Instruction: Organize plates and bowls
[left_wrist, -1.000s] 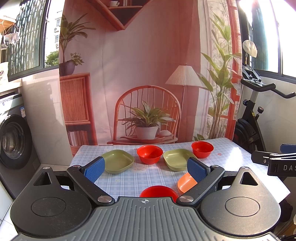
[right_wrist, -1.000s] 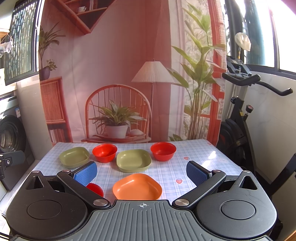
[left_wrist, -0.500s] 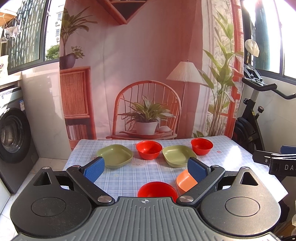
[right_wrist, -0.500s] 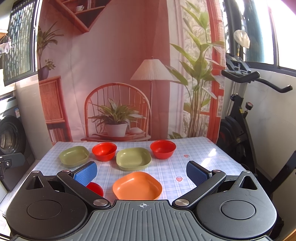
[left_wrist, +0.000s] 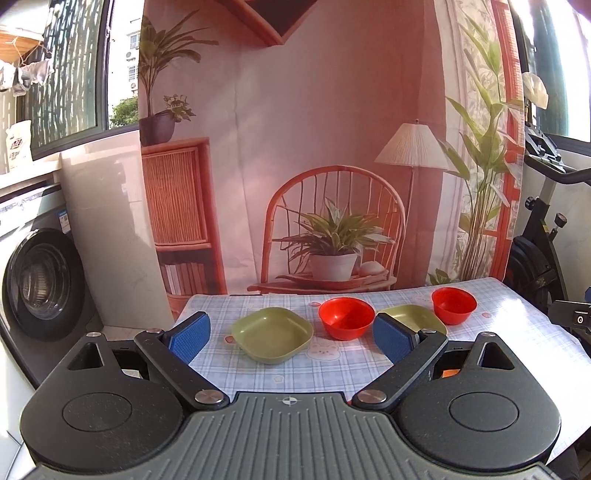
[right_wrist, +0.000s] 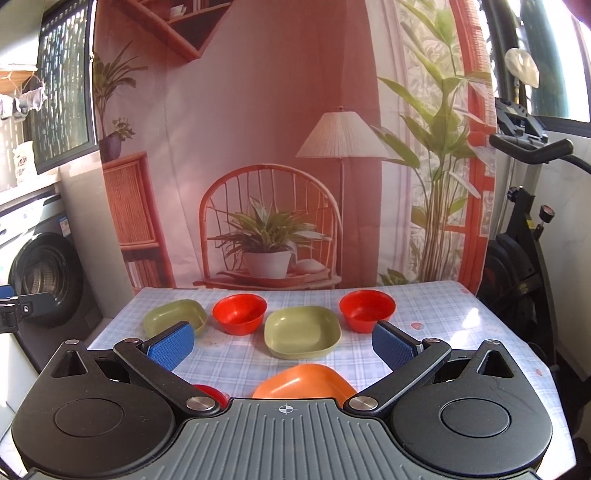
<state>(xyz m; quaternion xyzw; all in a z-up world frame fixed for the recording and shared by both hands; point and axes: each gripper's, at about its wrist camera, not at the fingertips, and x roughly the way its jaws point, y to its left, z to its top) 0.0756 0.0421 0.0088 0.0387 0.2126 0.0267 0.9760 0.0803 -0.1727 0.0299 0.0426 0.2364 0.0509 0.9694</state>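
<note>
Left green plate (left_wrist: 272, 334) straight ahead of the left gripper (left_wrist: 291, 334), centred between its blue pads, flat on the bench (left_wrist: 332, 369), apart from both fingers. Likely first pick for the left side; no long axis to speak of, roughly square with rounded corners. Just right of it, a red bowl (left_wrist: 345, 317); further right, the second green plate (left_wrist: 413, 317), half hidden behind the right pad, then another red bowl (left_wrist: 453, 304). Left gripper released, holding nothing. Right gripper (right_wrist: 284, 345) likewise spread and bare, facing the second green plate, with an orange plate (right_wrist: 304, 380) close under it and a red bowl rim (right_wrist: 208, 392) low to its left.
</note>
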